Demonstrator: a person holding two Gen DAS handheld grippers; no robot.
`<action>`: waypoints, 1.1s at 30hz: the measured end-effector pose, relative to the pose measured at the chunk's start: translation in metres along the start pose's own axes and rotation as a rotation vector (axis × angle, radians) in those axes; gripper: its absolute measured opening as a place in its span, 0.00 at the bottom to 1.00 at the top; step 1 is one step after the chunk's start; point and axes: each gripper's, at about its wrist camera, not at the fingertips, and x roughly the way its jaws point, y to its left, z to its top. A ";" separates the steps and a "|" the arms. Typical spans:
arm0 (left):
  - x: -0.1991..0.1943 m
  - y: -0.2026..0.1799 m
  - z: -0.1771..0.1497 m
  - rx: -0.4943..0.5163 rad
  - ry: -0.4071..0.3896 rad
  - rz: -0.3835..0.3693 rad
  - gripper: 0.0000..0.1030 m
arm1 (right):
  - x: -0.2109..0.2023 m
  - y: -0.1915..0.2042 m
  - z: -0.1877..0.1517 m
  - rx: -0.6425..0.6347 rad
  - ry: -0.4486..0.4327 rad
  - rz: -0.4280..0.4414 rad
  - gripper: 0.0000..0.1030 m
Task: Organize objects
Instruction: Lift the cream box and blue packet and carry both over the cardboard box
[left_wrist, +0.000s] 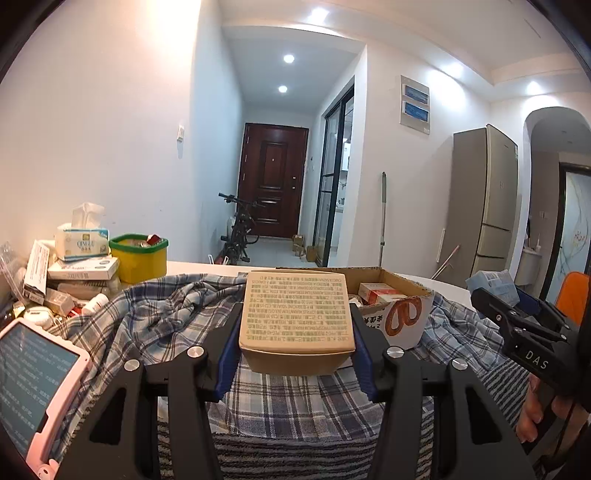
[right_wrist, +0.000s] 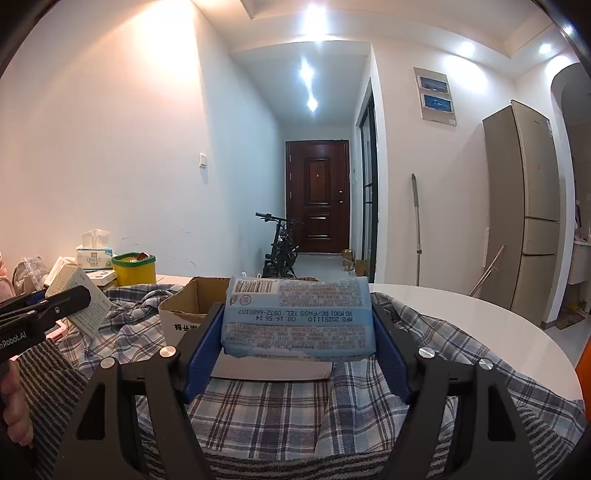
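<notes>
While the left gripper (left_wrist: 295, 325) has its jaws clamped on a tan printed box (left_wrist: 295, 317), the small upside-down print on it is too fine to read. The right gripper (right_wrist: 295, 325) is clamped on a pale blue wipes pack (right_wrist: 297, 319) marked "MFG:20251110"; its remaining text is blurred. Both are held above the checked cloth (left_wrist: 280, 398) on the worktop (right_wrist: 461, 314), before an open cardboard box (left_wrist: 399, 295) whose contents are mostly hidden. A tissue pack (left_wrist: 83, 242) reads "QINGLU".
</notes>
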 end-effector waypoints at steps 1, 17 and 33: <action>-0.001 -0.001 0.000 0.004 -0.003 0.003 0.53 | 0.000 0.000 0.000 -0.002 -0.001 0.002 0.72; -0.021 -0.037 0.056 0.009 0.002 -0.077 0.53 | -0.038 -0.021 0.066 -0.102 -0.102 0.069 0.72; -0.027 -0.087 0.179 0.021 -0.173 -0.134 0.53 | -0.049 -0.006 0.191 -0.053 -0.255 0.147 0.72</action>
